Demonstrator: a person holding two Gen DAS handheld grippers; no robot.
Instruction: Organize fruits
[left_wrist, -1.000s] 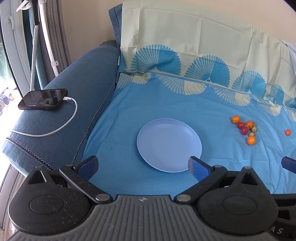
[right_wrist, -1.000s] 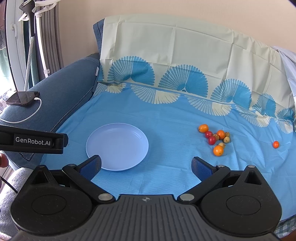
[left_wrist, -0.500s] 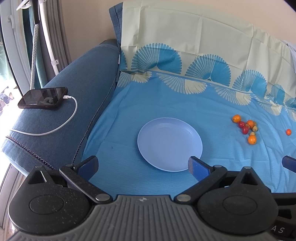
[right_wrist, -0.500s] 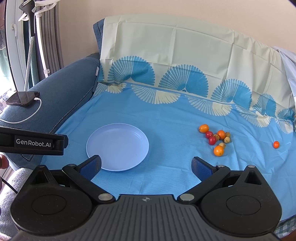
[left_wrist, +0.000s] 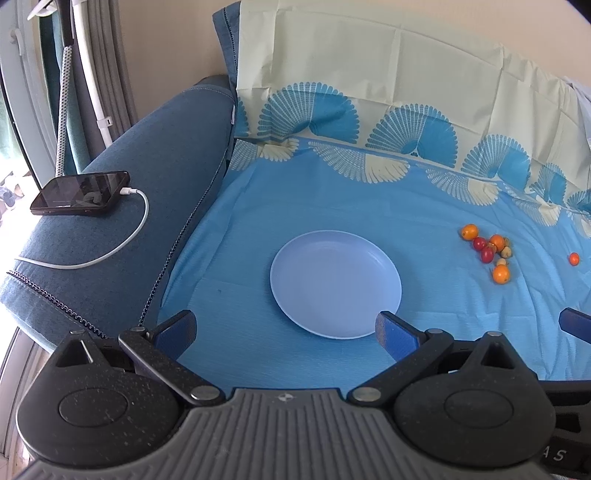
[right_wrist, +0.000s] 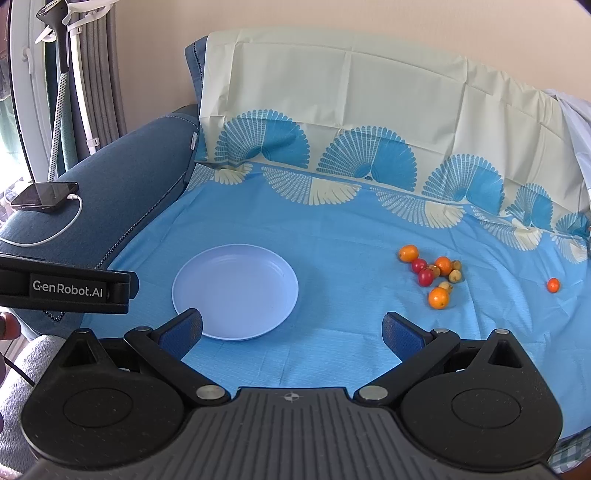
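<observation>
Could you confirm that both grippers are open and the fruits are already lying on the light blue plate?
Not quite: the plate is bare. The fruits lie on the blue cloth to its right, as the right wrist view shows. Both the left gripper and right gripper are open.

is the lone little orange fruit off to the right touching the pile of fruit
Apart. The right wrist view shows the lone orange fruit sitting by itself, with a wide strip of bare blue cloth between it and the fruit pile.
</observation>
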